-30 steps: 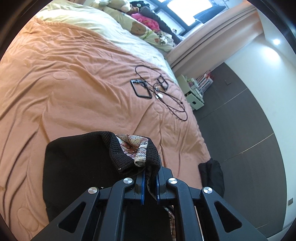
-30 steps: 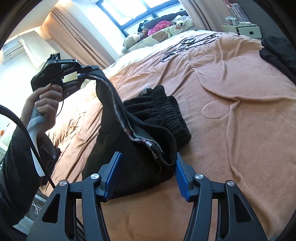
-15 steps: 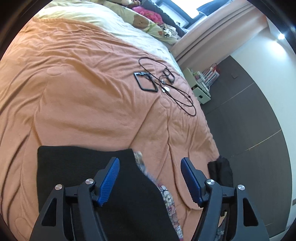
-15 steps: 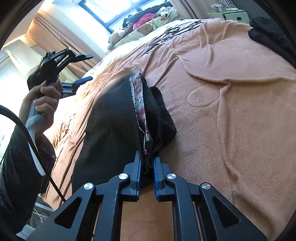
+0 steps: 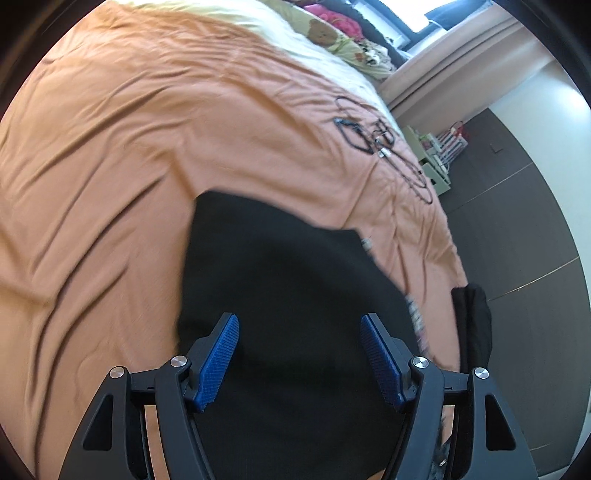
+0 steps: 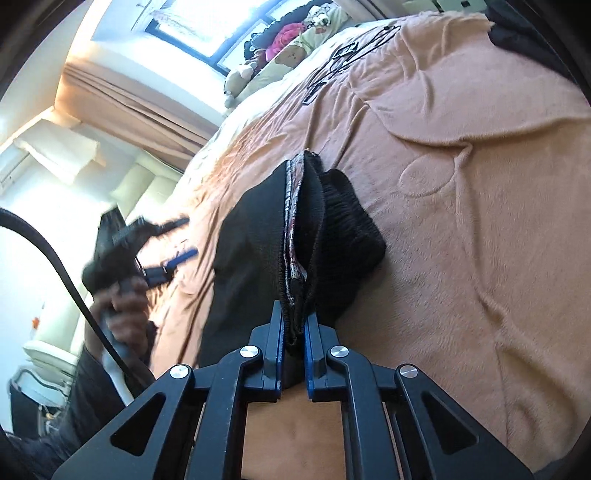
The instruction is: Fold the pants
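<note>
On the rumpled orange bed [image 5: 147,166] under a bright window [image 6: 207,26], the right claw [image 6: 294,332] clenches black pants [image 6: 258,229]; the left claw [image 5: 299,354] is released.

home bedroom, bed [image 5: 147,147], plush toys [image 6: 288,55]

Both wrist cameras look close along their fingers across the orange bedspread [image 5: 110,184], sharing the black pants [image 6: 251,229]

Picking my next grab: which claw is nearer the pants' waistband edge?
Right. The right claw is clamped on the black pants' waistband edge; the left claw hangs open over the flat fabric, gripping nothing.
</note>
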Motion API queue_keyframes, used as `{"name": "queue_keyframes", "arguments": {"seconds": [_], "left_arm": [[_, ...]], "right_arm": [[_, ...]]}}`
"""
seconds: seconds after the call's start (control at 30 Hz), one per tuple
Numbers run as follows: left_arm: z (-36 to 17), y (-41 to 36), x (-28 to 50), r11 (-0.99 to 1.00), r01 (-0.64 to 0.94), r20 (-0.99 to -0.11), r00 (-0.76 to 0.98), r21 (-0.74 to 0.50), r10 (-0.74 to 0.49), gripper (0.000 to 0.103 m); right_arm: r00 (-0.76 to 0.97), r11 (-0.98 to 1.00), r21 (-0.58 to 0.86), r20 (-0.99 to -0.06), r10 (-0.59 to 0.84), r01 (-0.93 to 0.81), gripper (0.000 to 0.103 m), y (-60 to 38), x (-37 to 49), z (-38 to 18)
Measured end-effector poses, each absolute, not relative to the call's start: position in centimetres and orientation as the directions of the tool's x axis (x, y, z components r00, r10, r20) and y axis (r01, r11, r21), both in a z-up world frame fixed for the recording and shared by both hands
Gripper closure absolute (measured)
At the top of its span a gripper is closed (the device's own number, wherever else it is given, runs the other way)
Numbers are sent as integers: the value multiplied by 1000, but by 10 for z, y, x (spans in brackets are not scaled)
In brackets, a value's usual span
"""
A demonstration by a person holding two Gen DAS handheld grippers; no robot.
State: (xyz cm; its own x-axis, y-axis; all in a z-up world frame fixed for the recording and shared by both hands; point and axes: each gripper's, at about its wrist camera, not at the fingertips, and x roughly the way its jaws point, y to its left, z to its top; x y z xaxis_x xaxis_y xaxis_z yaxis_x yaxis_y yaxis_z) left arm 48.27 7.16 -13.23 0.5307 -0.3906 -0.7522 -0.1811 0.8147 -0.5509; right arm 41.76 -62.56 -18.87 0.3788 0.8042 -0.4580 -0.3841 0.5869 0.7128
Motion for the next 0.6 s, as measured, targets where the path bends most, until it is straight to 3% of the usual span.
{"name": "queue_keyframes", "arguments": {"seconds": [0.27, 0.37, 0.6], "left_arm": [[-168, 88, 426, 785, -250, -777, 480, -566, -407, 33], [-182, 86, 411, 775, -263, -783, 452, -574, -427, 40], [-197, 81, 388, 766, -285, -792, 424, -576, -439, 42]], "right_arm": [[400, 612, 711, -479, 782, -345, 98, -639, 423, -195], [403, 628, 696, -494, 770, -348, 98, -637, 423, -195], [404, 635, 690, -501, 766, -348, 98, -634, 419, -194]]}}
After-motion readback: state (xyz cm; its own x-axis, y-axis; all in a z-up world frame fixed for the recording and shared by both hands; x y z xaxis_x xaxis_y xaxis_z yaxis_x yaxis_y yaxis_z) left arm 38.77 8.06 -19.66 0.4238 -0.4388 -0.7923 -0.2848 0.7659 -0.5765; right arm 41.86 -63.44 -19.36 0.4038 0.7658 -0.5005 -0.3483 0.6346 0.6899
